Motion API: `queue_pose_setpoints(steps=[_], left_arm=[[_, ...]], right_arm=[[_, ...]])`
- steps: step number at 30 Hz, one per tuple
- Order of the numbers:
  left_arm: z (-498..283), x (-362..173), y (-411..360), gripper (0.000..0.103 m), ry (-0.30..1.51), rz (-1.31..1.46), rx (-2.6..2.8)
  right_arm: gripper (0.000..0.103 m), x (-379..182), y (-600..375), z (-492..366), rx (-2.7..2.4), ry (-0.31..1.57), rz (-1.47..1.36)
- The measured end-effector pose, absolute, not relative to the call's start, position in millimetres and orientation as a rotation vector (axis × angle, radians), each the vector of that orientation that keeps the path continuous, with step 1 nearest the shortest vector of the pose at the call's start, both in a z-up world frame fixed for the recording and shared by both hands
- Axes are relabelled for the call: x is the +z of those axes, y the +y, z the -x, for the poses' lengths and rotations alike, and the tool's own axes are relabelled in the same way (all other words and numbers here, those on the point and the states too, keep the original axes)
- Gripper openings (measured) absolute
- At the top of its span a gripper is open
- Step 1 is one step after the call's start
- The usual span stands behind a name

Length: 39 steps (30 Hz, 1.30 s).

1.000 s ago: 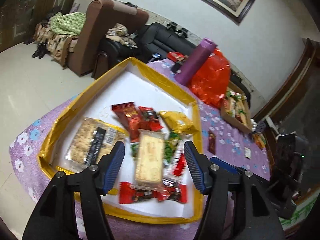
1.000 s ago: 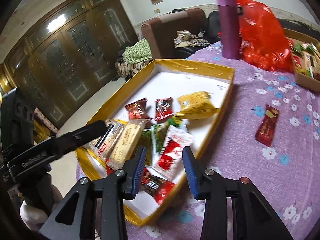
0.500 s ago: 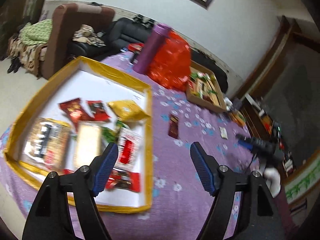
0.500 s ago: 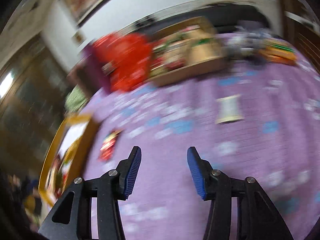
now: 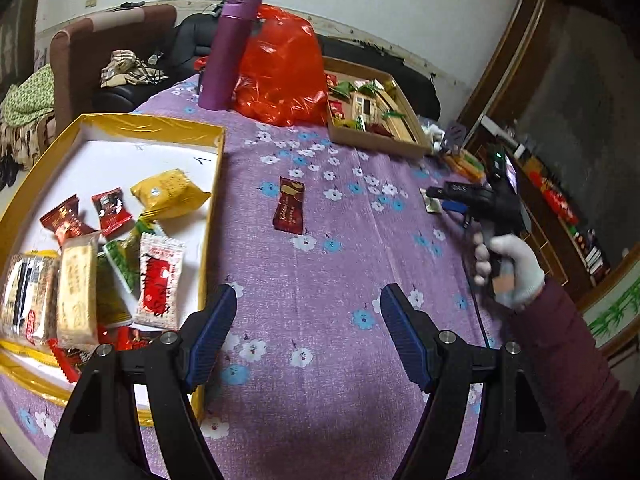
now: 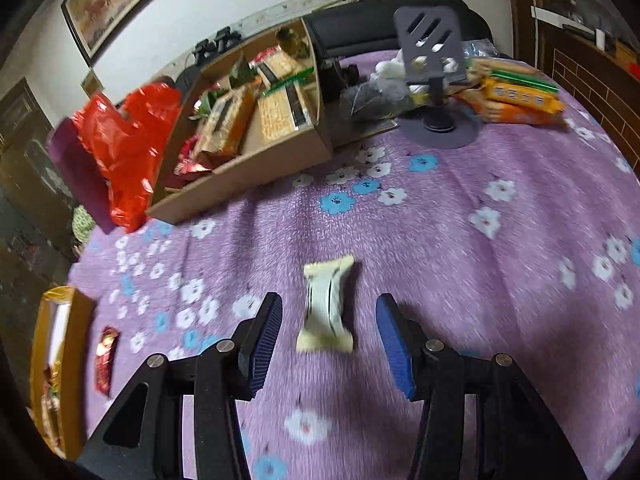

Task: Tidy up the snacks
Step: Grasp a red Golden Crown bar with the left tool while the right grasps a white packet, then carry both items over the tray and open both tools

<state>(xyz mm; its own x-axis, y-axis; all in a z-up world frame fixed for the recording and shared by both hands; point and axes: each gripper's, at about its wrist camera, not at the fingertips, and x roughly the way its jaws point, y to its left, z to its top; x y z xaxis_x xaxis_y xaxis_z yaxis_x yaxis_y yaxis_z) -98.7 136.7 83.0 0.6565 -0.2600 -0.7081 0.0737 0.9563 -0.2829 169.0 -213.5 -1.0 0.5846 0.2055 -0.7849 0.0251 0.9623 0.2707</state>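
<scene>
Both grippers have swung away from the gold-rimmed white tray of sorted snacks toward the loose items on the purple flowered counter. The right gripper was over the tray a second ago; it now frames a small cream-and-green wrapped snack lying flat on the cloth. Its jaws have just been opening and stand moderately wide, one pad on each side of the wrapper, with no contact visible. The left gripper has also been opening; it is wide and empty, over bare cloth beside the tray's right wall.

Judgement: a pick of the cream snack is being set up for transfer to the tray.

The snack's long axis runs away from the right gripper, roughly parallel to its fingers, far end leaning slightly right. The jaws therefore close across its short width.

A dark-red foil packet also remains loose, near the tray, long axis pointing away from the left gripper.
</scene>
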Motion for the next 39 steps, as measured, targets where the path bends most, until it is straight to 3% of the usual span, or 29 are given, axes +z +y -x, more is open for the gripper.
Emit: queue_pose_setpoints(steps=[4,5,6,23,31,39], left_arm=[[86,76,129,0.074,0.858,0.215,-0.177],[81,73,127,0.074,0.865,0.213,-0.175],[77,71,126,0.074,0.869,0.211,-0.175],[-59,23,95,0.074,1.007,0.032,-0.089],[-75,15,84,0.023,0.988,-0.076,-0.078],[-45,41,95,0.022,0.929,0.068,-0.170]], right_arm=[[0.046,-4,-207,-173,0.058,0.930,-0.224],[0.029,-4,-204,-172,0.046,0.931,-0.199],[0.021,-4,-203,-171,0.042,0.928,-0.180],[0.021,-7,-136,-66,0.434,1.005,-0.278],[0.021,-8,-134,-67,0.464,0.983,-0.289],[0.021,-7,-143,-60,0.458,0.940,-0.299]])
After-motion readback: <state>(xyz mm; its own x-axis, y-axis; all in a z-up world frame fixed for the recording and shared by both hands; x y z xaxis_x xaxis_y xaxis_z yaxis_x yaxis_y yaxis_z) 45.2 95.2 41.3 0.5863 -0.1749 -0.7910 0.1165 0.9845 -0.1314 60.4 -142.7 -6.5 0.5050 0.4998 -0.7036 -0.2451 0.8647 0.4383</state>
